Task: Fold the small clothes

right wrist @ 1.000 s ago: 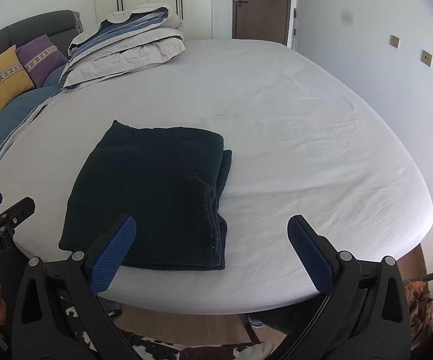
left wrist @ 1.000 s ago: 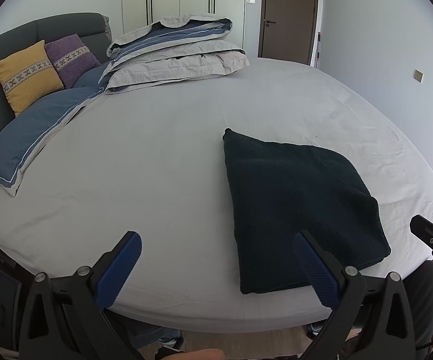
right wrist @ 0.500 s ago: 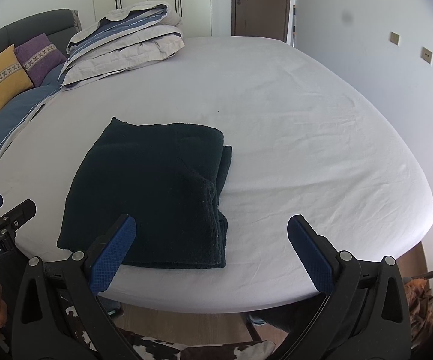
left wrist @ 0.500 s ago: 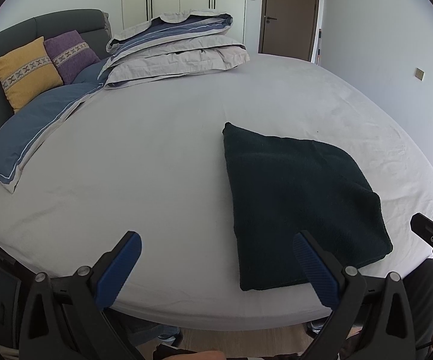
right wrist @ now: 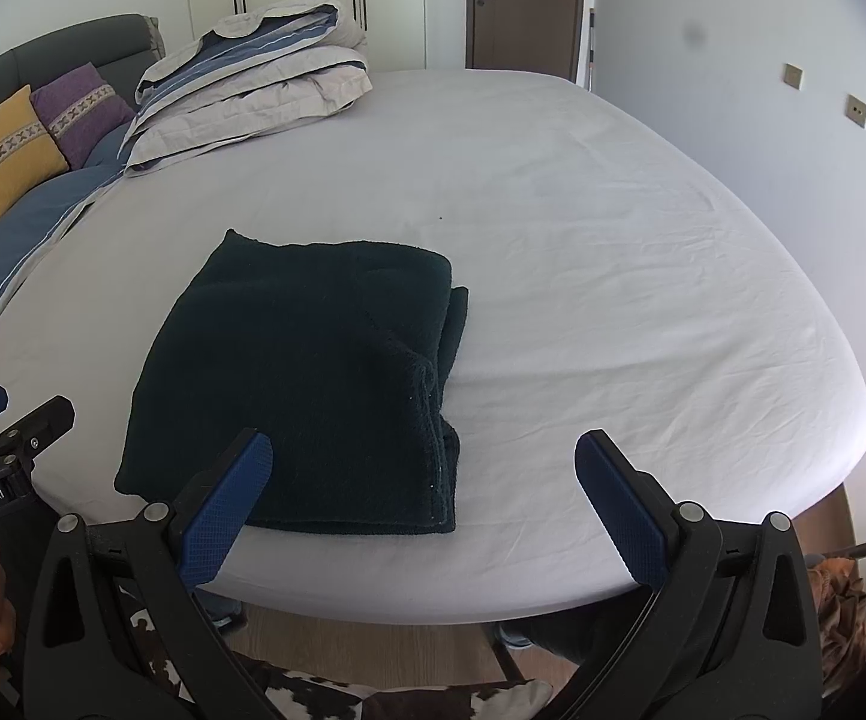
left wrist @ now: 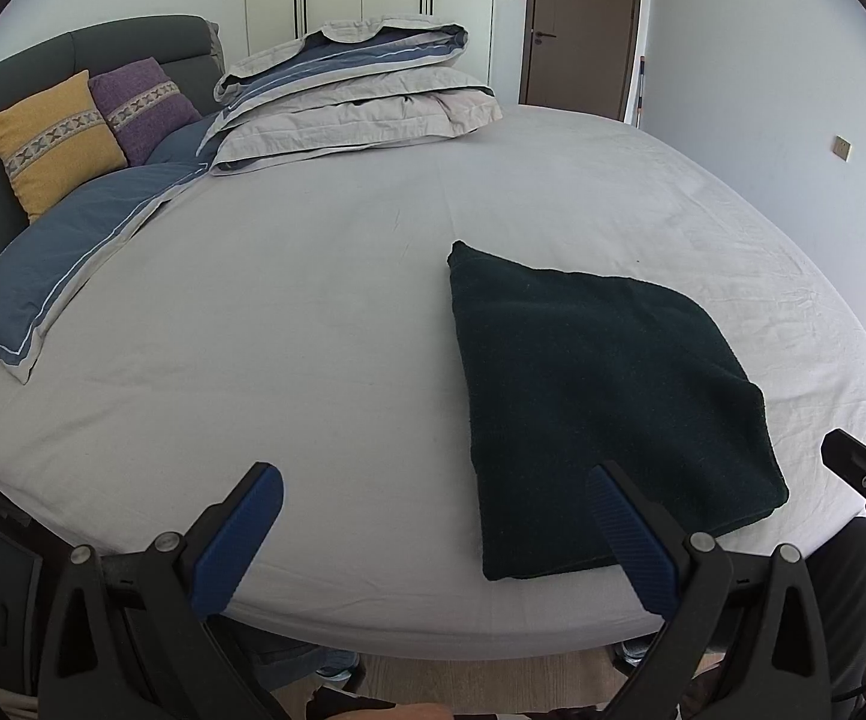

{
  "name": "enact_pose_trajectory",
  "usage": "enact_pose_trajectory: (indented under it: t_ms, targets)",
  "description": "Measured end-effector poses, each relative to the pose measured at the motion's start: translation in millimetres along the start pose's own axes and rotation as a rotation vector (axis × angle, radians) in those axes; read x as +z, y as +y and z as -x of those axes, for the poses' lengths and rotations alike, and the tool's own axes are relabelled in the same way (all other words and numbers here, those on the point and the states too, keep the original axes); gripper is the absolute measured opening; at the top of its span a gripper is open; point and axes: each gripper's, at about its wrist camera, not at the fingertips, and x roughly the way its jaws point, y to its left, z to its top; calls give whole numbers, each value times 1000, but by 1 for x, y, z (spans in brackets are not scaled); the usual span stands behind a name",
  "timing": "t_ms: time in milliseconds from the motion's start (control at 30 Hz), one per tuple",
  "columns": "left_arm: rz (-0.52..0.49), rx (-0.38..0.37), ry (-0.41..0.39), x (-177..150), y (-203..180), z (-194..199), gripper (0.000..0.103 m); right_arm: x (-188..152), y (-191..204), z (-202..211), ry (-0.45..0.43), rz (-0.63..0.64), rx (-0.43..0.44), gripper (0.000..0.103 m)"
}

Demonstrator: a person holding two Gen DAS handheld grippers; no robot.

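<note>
Down at the near edge of the bed, the left gripper (left wrist: 433, 534) hovers with its blue-padded fingers spread wide and nothing between them; its right finger pad overlaps the near left corner of the dark folded cloth (left wrist: 601, 414) in this view, though whether it touches the fabric is hard to judge. The right gripper (right wrist: 421, 498) is likewise spread and empty, its left finger pad in front of the cloth's near edge, so the cloth (right wrist: 301, 384) lies ahead and to the left of its gap. Between the two tools, the cloth rests flat on the white bed sheet (right wrist: 613, 276), folded into a rough rectangle with layered edges showing on its right side. Farther back sit a folded duvet (left wrist: 349, 90), a yellow cushion (left wrist: 52, 138) and a purple cushion (left wrist: 142, 105).
</note>
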Motion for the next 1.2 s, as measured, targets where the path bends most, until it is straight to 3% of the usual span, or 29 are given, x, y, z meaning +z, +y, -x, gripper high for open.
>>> enact_pose_trajectory:
  t_ms: [1200]
  targets:
    - [-3, 2, 9, -4, 1, -4, 103, -2, 1, -5, 13, 6, 10, 103]
